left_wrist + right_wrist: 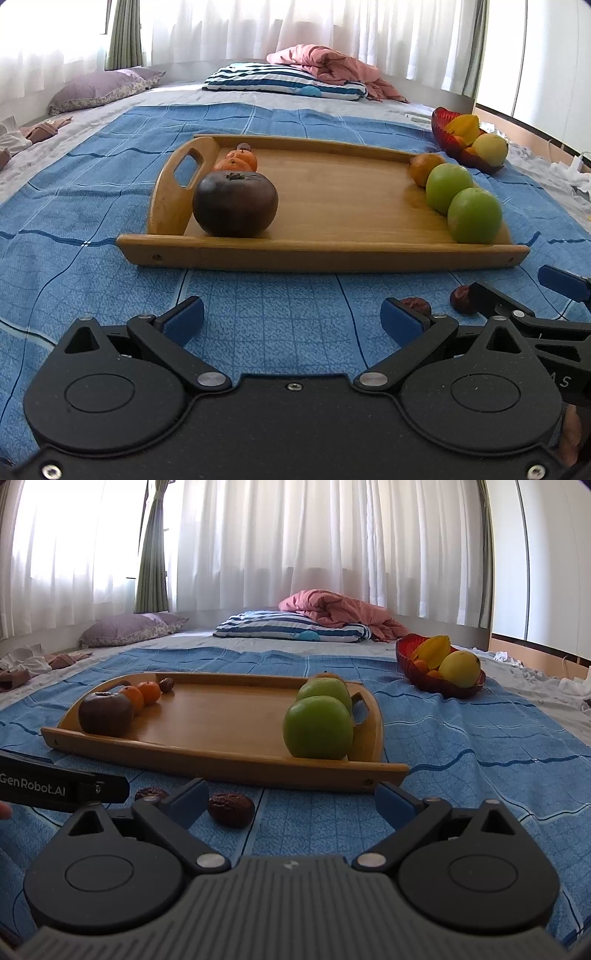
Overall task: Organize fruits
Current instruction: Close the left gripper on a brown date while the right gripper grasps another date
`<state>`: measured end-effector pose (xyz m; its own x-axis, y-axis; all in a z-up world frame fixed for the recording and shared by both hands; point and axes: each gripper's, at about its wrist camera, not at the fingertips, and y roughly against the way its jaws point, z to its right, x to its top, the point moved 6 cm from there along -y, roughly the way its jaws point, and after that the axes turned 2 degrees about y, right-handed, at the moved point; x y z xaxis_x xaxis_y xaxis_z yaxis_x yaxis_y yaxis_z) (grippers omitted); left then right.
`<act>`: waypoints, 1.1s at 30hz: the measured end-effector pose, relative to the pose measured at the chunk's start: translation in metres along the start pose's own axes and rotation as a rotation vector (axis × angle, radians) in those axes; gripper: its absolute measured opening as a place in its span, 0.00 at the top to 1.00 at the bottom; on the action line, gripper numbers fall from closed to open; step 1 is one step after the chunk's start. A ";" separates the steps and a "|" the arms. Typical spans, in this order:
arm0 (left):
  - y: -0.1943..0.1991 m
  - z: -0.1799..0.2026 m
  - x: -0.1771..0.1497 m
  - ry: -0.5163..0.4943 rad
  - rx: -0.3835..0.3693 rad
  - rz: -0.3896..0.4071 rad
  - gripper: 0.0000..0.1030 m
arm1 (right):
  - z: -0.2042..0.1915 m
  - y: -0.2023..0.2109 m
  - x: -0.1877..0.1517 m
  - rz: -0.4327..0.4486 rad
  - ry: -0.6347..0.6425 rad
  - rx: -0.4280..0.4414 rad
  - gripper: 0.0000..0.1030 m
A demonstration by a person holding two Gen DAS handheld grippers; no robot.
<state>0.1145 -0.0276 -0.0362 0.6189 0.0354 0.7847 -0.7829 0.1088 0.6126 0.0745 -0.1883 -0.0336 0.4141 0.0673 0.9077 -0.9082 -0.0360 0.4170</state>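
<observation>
A wooden tray [332, 254] [221, 764] lies on the blue bedspread. Along its left side sit a dark brown round fruit [235, 204] [106, 713], two small oranges [242, 158] [142, 694] and a small dark date. On its right side stand two green apples [474, 215] [318, 726] and an orange fruit [424, 168]. Two wrinkled red dates [231, 809] [460, 300] lie on the bedspread in front of the tray. My left gripper [291, 319] is open over bare cloth. My right gripper [291, 801] is open, one date just inside its left finger.
A red glass bowl [448, 142] [432, 681] with a star fruit, a yellow fruit and small oranges stands right of the tray. Pillows and a pink quilt lie at the bed's far end. Clothes lie at the left edge, a white cloth at the right.
</observation>
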 end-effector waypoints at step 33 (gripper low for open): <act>0.004 0.042 0.000 0.001 -0.182 -0.047 0.52 | -0.006 0.001 -0.003 -0.023 -0.029 0.090 0.75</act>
<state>0.1086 -0.0691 -0.0293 0.6549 0.0265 0.7553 -0.7285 0.2882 0.6215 0.0718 -0.1827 -0.0364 0.4380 0.0401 0.8981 -0.8897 -0.1239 0.4394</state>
